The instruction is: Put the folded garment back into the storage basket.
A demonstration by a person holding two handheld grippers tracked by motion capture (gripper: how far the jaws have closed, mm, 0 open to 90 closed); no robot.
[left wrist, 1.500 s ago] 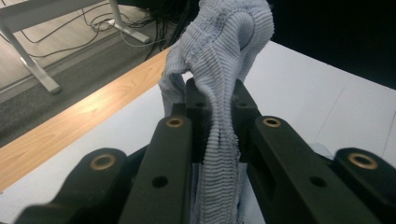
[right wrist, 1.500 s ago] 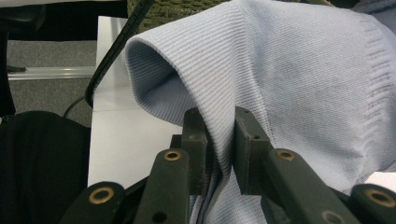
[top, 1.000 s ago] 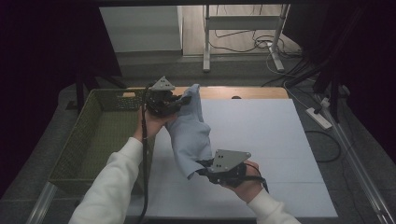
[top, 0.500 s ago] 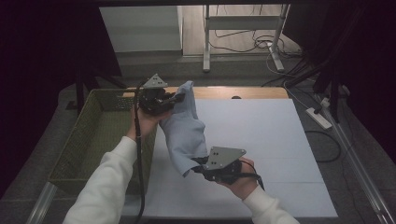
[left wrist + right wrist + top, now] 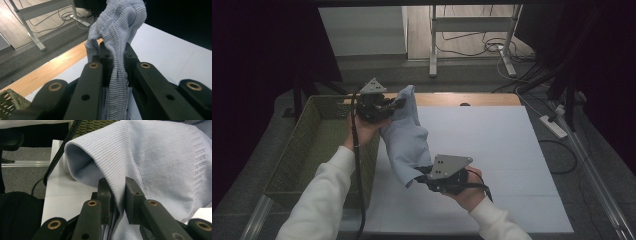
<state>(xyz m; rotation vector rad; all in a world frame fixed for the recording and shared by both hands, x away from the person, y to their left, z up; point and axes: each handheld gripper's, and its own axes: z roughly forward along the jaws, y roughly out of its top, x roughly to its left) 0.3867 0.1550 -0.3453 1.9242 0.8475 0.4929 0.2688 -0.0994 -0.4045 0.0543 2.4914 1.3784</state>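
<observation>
pale blue ribbed cloth [image 5: 404, 142] now higher, stretched between left tongs [image 5: 396, 104] and right tongs [image 5: 421, 175], both pinching it

Place: a lab or test room set up for recording, not a home.
Work surface: a white sheet [image 5: 482, 150] laid over a wooden table [image 5: 472, 99].
Floor: grey carpet around the table, wood flooring beyond.
Cabling: loose cables [image 5: 477, 45] and a power strip [image 5: 555, 126] on the floor.
Furnishing: a bare metal desk frame [image 5: 472, 30]; dark surroundings at both sides.
</observation>
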